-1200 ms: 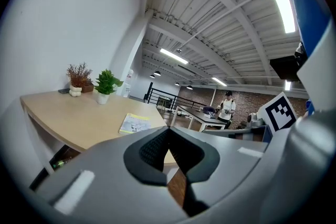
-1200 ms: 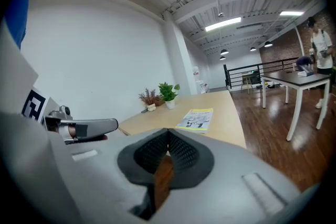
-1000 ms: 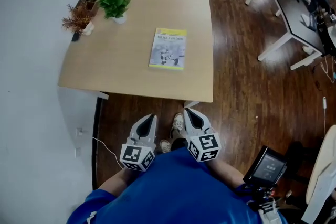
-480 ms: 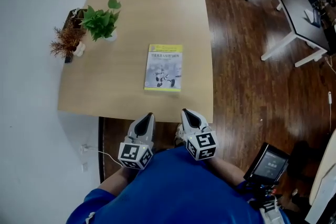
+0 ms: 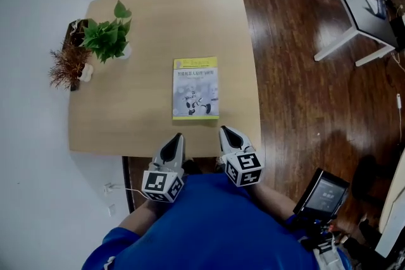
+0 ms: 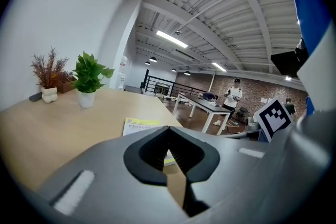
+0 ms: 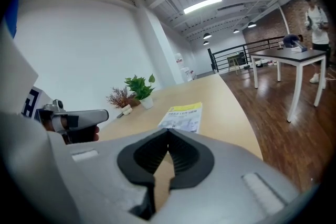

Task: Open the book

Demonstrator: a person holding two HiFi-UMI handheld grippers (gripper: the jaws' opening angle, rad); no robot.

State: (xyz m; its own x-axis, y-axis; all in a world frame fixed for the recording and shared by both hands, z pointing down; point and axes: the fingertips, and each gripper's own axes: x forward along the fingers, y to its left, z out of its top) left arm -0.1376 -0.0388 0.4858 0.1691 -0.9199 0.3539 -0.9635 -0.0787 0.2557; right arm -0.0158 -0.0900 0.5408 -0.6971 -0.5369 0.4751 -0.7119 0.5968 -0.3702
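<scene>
Book (image 5: 196, 88) lies closed at frame centre on table (image 5: 120, 117). Left gripper (image 5: 176, 137) and right gripper (image 5: 226, 131) sit at the table's lower edge. Both have jaws together, nothing held.

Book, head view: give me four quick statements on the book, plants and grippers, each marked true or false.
1. The book lies closed on the table. True.
2. The left gripper grips the book. False: its jaws are together on nothing, and it is short of the book's near edge.
3. The right gripper has its jaws together. True.
4. The green plant stands on the book. False: it stands apart from the book, near the table's left edge, beside the dried plant.
</scene>
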